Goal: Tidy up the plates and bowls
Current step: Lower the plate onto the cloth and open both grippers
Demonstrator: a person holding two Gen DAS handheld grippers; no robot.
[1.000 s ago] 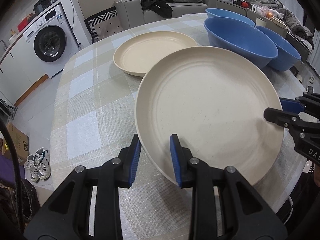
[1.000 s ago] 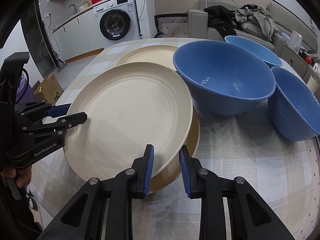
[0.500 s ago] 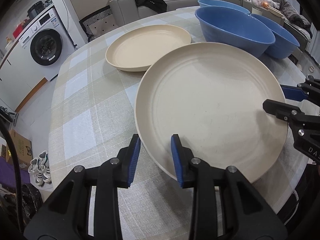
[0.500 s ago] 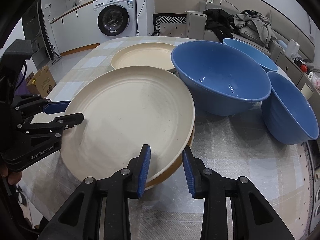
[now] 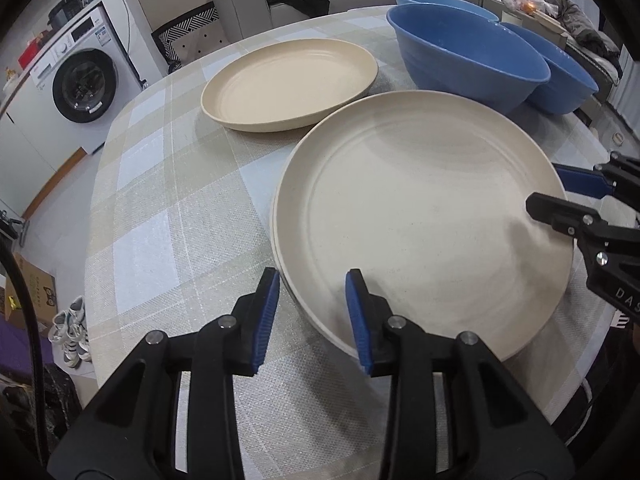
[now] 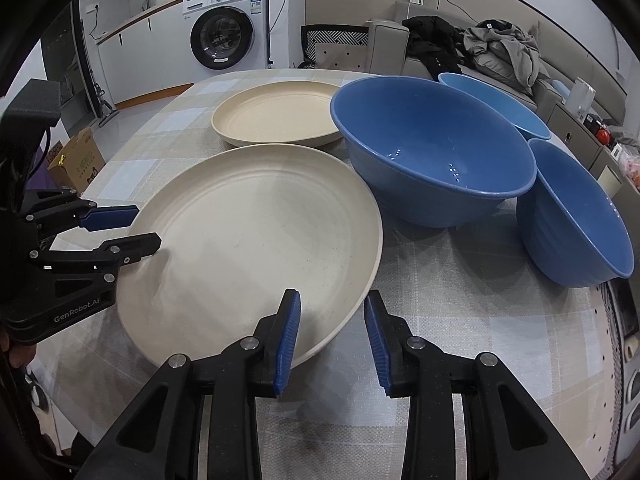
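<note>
A large cream plate [image 5: 420, 220] [image 6: 256, 232] lies nested on a second plate, whose rim [image 5: 277, 236] shows only at the left edge. My left gripper [image 5: 312, 320] straddles the near-left rim; its jaws are opening and the pads stand clear of the rim between them. My right gripper [image 6: 332, 336] straddles the opposite rim, open, with its pads off the plate. Each gripper also shows in the other's view: left gripper [image 6: 146, 227], right gripper [image 5: 544, 190]. Another cream plate [image 5: 288, 84] [image 6: 276, 114] sits farther back.
Three blue bowls stand behind and right of the plates: a big bowl [image 6: 432, 152], a tilted bowl [image 6: 576, 216] and a far bowl [image 6: 492, 100]. The checked tablecloth [image 5: 160, 200] ends at a rounded edge on the left. A washing machine [image 6: 222, 38] and a sofa [image 5: 256, 0] stand beyond.
The top plate has come down from a tilted, offset position and now lies flat on the plate below. Both grippers' jaws have spread wider off its rim.
</note>
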